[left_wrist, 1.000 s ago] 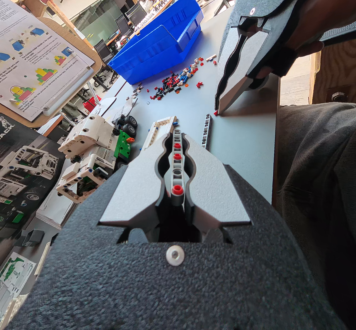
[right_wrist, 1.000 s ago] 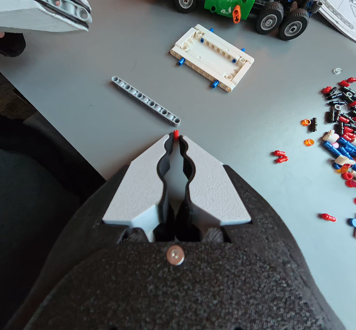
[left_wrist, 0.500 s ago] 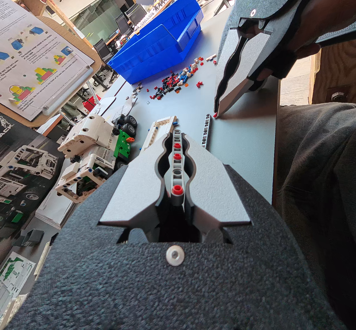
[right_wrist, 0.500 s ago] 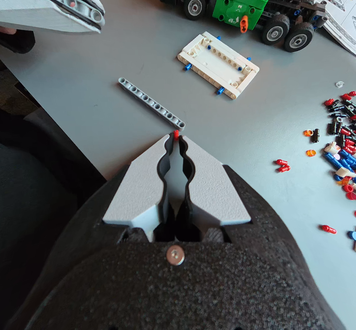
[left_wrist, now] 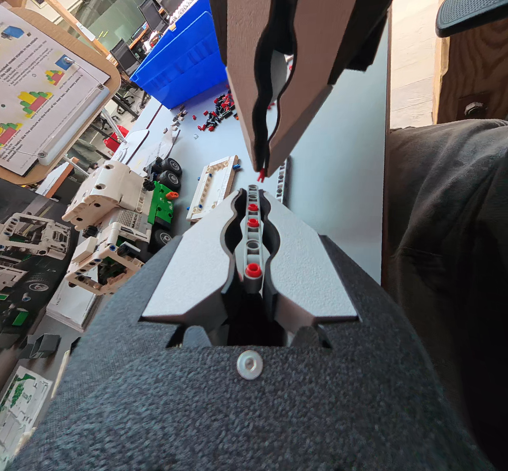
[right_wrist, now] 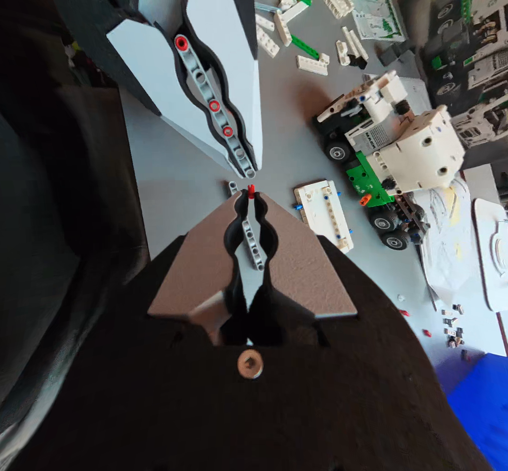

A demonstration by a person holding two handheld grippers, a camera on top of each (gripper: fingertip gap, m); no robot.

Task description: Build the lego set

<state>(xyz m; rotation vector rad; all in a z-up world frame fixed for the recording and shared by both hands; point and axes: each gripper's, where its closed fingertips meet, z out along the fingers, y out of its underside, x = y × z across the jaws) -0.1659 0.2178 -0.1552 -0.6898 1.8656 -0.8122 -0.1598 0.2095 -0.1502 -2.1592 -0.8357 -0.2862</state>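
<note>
The left gripper (left_wrist: 252, 192) is clamped on a grey beam (left_wrist: 253, 240), which lies lengthwise between its fingers with the free end poking just past the tips. Three red pins already sit in the beam's holes. The right gripper (right_wrist: 250, 195) is pinched shut on a small red pin (right_wrist: 250, 191), which sticks out past its tips.

The two tips face each other, nearly touching. The pin points at the beam's end hole (right_wrist: 250, 174), just short of it and close to in line with the beam's long axis. The pin probably needs to turn across the beam to enter a hole. The right gripper is the one placed to close the gap.

A second beam (right_wrist: 251, 240) lies on the table (left_wrist: 330, 210) beneath the right gripper.

A second ago the right gripper was low at the table, well right of the left; now it is raised and swung round to meet the held beam.
</note>
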